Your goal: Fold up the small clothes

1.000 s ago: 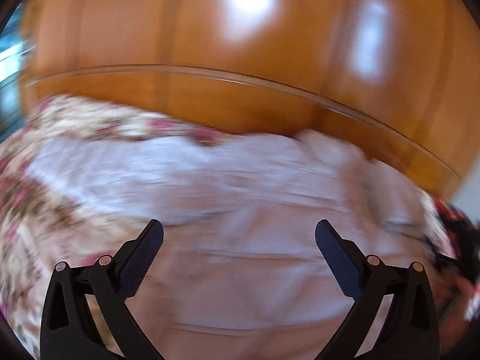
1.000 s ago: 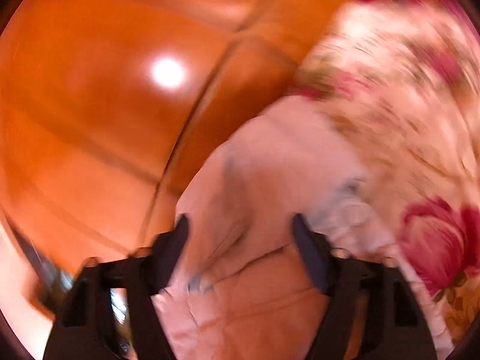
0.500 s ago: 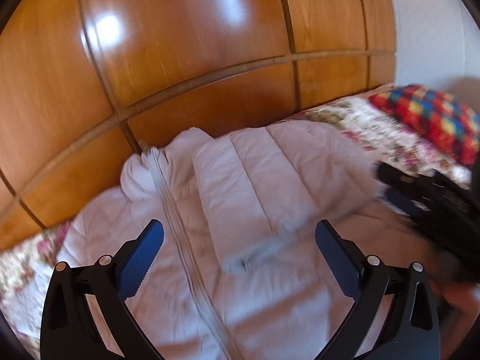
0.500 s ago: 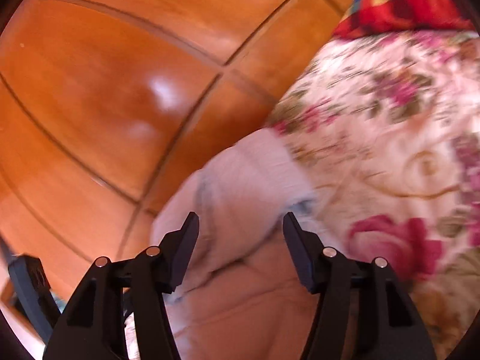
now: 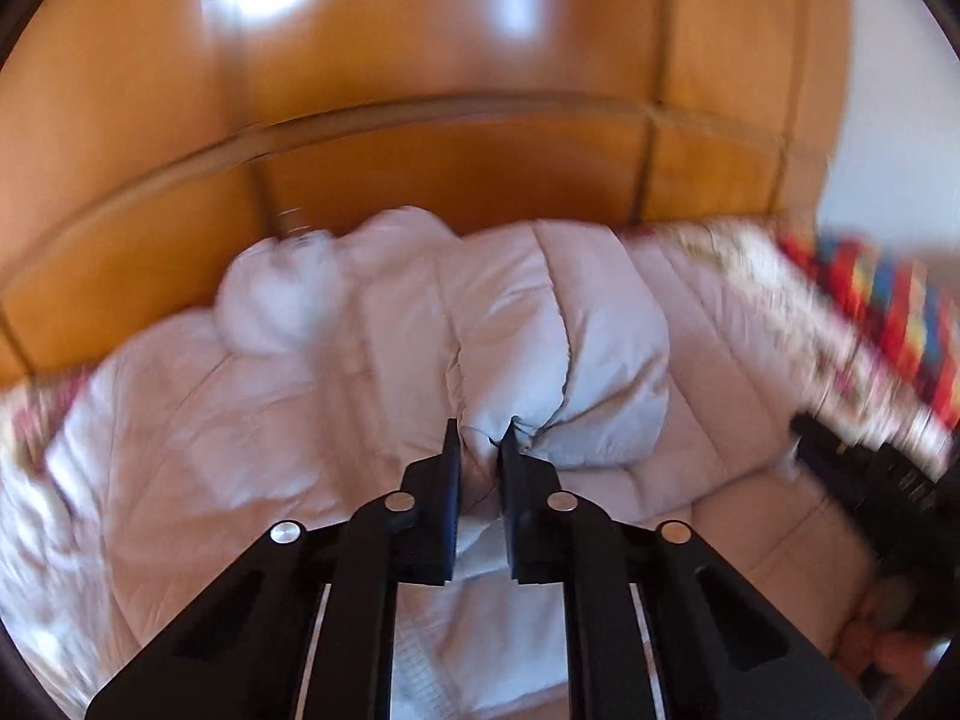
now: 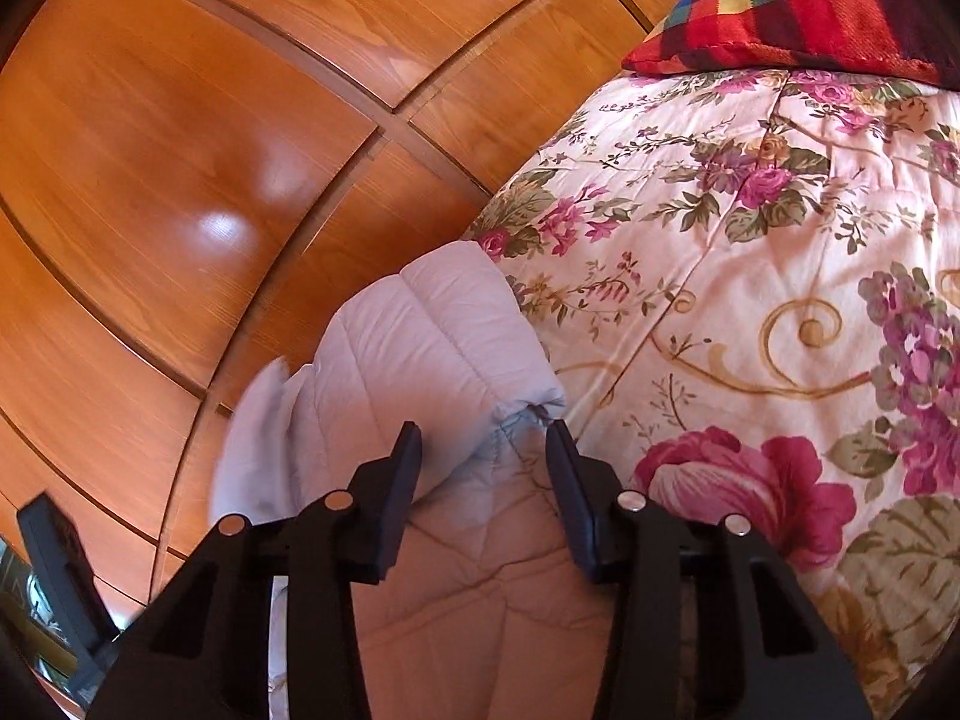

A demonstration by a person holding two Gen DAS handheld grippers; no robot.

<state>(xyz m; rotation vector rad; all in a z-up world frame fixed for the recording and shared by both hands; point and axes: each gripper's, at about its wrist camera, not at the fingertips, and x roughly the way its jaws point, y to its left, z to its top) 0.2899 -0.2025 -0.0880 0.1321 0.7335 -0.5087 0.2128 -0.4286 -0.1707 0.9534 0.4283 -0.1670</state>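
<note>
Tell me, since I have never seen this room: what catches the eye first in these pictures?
The pale quilted jacket spread on the floral bedspread, its sleeve pinched in the closing left gripper. Behind stand glossy orange wood panels. A bright checked pillow lies at the bed's far end.

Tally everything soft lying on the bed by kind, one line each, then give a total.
Padded white jacket: 1
Checked cushion: 1
Floral bedspread: 1
Total: 3
</note>
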